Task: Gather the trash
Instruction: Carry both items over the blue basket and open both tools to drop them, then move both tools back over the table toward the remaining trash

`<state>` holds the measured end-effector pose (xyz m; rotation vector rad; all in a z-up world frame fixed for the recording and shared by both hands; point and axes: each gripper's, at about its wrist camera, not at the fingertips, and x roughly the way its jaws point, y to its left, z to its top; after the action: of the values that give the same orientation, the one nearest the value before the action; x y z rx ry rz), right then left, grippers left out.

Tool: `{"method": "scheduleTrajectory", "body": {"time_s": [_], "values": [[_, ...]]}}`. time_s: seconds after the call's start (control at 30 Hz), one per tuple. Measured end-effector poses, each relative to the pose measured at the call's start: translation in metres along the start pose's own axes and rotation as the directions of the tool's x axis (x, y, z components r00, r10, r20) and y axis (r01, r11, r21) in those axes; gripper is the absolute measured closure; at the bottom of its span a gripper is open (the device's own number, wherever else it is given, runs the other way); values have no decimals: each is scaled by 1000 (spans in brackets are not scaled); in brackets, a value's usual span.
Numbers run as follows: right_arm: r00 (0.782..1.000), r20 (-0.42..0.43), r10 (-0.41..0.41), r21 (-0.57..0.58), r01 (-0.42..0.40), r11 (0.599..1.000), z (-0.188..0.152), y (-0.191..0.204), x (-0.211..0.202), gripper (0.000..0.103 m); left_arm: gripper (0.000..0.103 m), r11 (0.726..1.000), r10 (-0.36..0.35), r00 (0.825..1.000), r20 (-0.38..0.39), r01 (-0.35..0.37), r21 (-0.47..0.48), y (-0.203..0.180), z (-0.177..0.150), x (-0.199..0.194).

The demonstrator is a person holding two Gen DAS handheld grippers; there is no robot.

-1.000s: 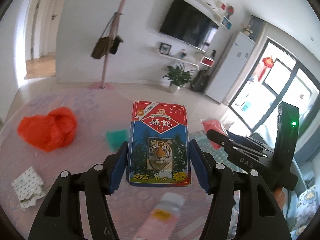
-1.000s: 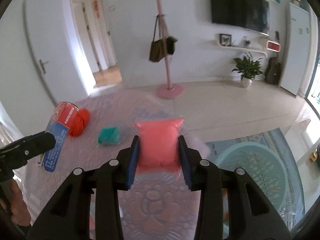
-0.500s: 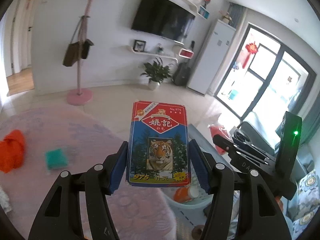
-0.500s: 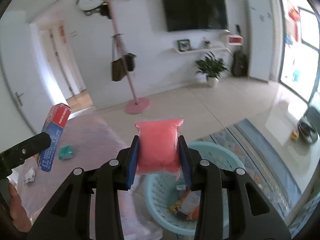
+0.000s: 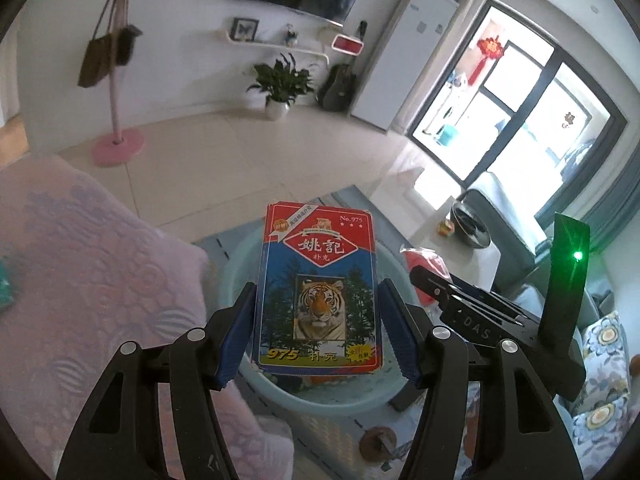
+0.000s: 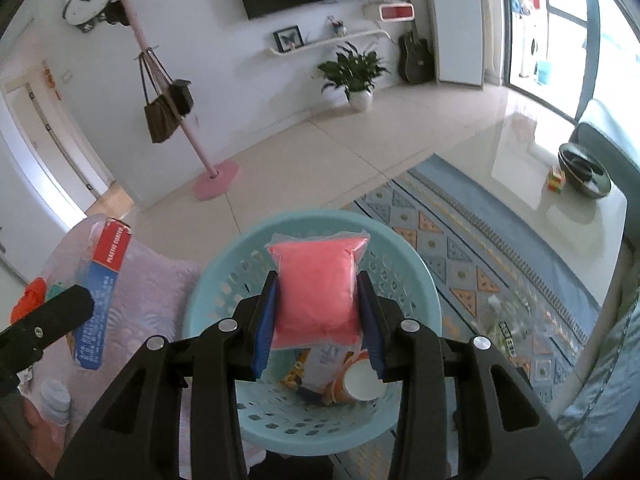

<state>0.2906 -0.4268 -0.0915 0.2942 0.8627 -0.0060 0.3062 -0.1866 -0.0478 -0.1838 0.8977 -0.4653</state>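
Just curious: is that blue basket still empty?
No. The light blue basket already holds a paper cup and other wrappers, seen below the pink pouch.

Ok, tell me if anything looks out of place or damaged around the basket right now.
Nothing looks damaged or spilled. The left tongs grip a playing-card box and the right tongs a pink pouch, both over the blue basket. An orange cup lies tipped inside it.

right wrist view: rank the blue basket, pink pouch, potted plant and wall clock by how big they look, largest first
1. blue basket
2. pink pouch, though it sits close to the camera in the right claw
3. potted plant
4. wall clock, close to the plant, so that order is unsure
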Motion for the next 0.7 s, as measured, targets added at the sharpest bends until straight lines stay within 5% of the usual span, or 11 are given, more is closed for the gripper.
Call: {"method": "scheduleTrajectory", "body": {"time_s": [0.2, 0.7], "values": [[999, -25, 24, 31, -23, 999, -1, -7, 9, 60, 29, 1000, 7, 1000, -2, -7, 3, 0, -3, 6], [997, 14, 70, -73, -69, 995, -5, 49, -21, 59, 28, 999, -20, 997, 79, 23, -29, 20, -17, -53]]}}
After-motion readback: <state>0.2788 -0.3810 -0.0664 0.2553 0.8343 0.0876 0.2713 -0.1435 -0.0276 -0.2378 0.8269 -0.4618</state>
